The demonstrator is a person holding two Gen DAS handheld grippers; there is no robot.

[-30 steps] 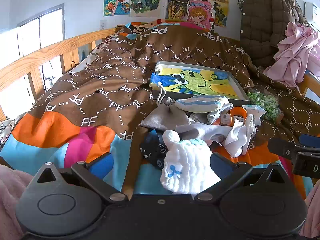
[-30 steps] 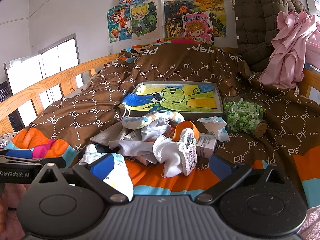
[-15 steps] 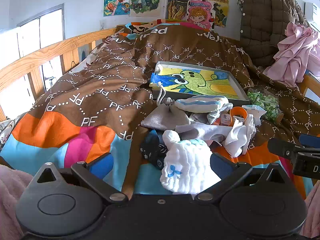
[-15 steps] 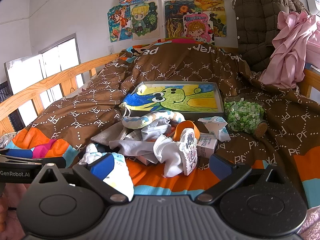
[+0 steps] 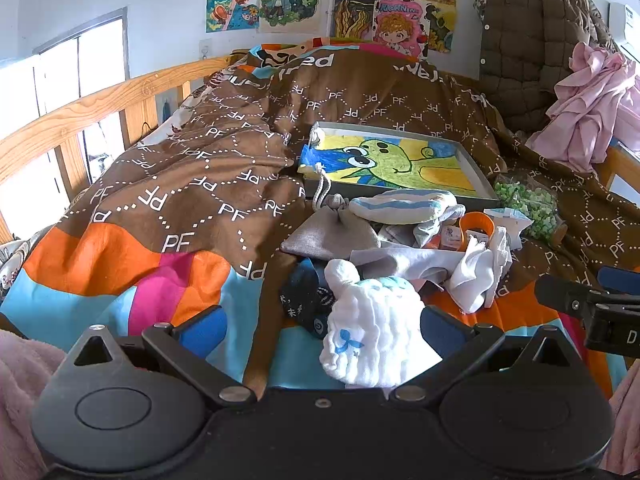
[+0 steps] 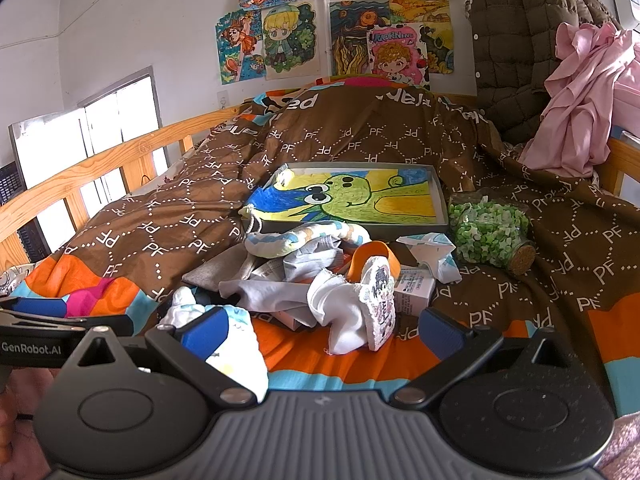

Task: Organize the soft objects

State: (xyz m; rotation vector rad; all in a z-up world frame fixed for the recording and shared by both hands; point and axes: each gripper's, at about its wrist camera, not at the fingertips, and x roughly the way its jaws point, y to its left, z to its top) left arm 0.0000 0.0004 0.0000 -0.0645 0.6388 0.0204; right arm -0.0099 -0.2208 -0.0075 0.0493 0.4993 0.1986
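Note:
A heap of soft things lies on the bed. In the left wrist view a white baby mitten with a blue bow (image 5: 374, 334) rests between the fingers of my left gripper (image 5: 320, 326), which is open and not touching it. Behind it are a dark sock (image 5: 304, 300), a grey drawstring pouch (image 5: 332, 234), a striped blue-and-white cloth (image 5: 402, 208) and white socks (image 5: 480, 268). My right gripper (image 6: 320, 326) is open over the orange stripe, with the white socks (image 6: 344, 312) just ahead and the mitten (image 6: 236, 344) behind its left finger.
A shallow grey tray with a green cartoon drawing (image 6: 352, 196) sits behind the heap. A corked jar of green and white bits (image 6: 490, 232), a small carton (image 6: 414, 292) and an orange cup (image 6: 376, 256) lie to the right. Wooden rail (image 5: 80, 112) at left; coats (image 6: 532, 60) at back right.

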